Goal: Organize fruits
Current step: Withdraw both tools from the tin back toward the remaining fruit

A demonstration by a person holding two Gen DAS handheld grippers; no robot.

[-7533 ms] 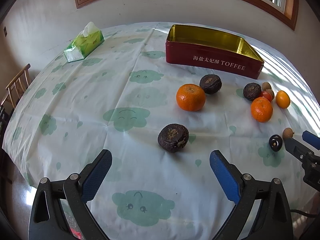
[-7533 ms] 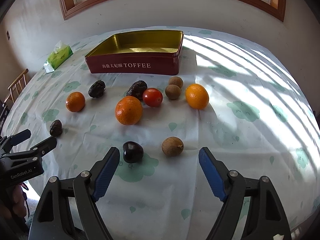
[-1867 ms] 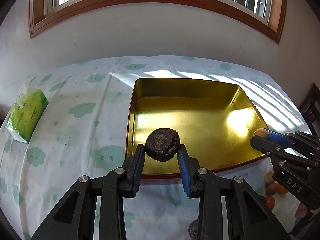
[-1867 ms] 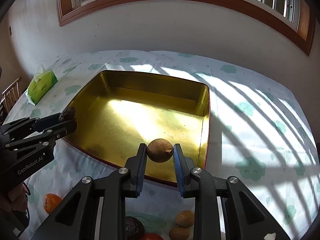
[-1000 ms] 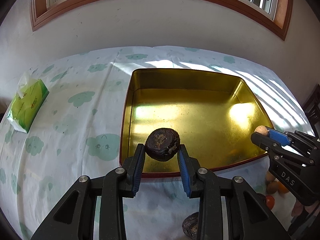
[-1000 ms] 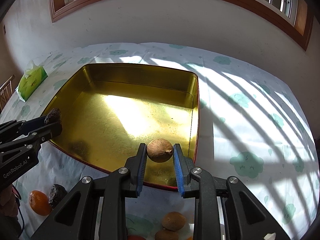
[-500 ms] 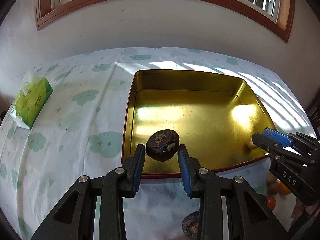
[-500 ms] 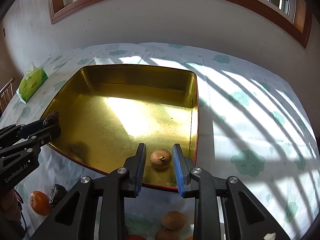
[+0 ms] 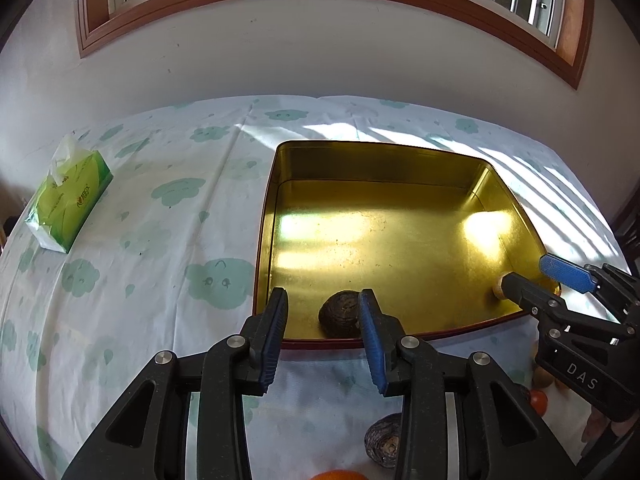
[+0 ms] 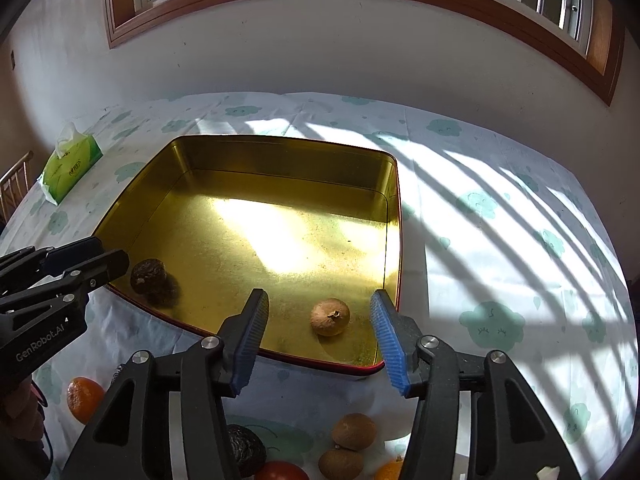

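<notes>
Both grippers' fingers [image 9: 276,332] parted, empty

a dark wrinkled fruit [image 10: 148,275] is seen lying on the gold floor of the tin [image 10: 280,168], near its left front wall. a round brown fruit [image 10: 330,316] is seen resting near the right front corner.

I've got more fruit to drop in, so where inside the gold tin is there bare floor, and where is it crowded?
The tin is bare across its middle and along the far wall. Only the near edge is taken: the dark wrinkled fruit in the near-left corner, the brown round fruit near the near-right corner. Both grippers, left and right, hang open over that edge.
</notes>
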